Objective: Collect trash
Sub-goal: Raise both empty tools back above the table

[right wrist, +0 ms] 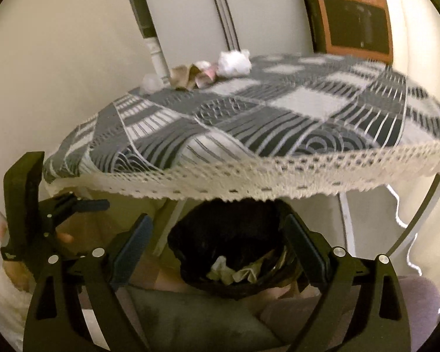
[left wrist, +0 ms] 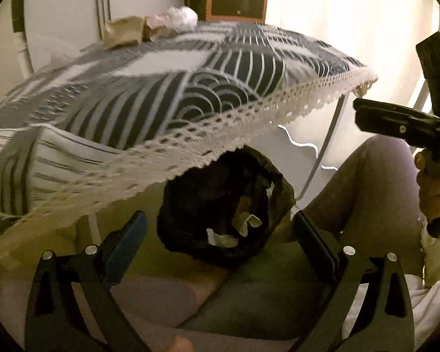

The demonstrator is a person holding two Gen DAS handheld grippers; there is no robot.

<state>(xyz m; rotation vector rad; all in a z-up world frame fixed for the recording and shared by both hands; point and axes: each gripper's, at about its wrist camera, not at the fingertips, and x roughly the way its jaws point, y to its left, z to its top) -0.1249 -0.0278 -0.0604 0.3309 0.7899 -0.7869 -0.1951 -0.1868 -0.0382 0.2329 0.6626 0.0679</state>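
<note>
step: between pickups. left tool (left wrist: 220,228) and right tool (right wrist: 217,234) both wide open, empty, above lined bin (right wrist: 234,252). remaining trash (right wrist: 211,69) at bench (right wrist: 308,102) far edge; next: reach up, pinch one.

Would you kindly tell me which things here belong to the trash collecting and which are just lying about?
Job: white crumpled paper, brown paper scrap, pinkish wrapper, clear plastic piece, black-lined bin.
Lying about: orange box, patterned tablecloth, white cable.
</note>
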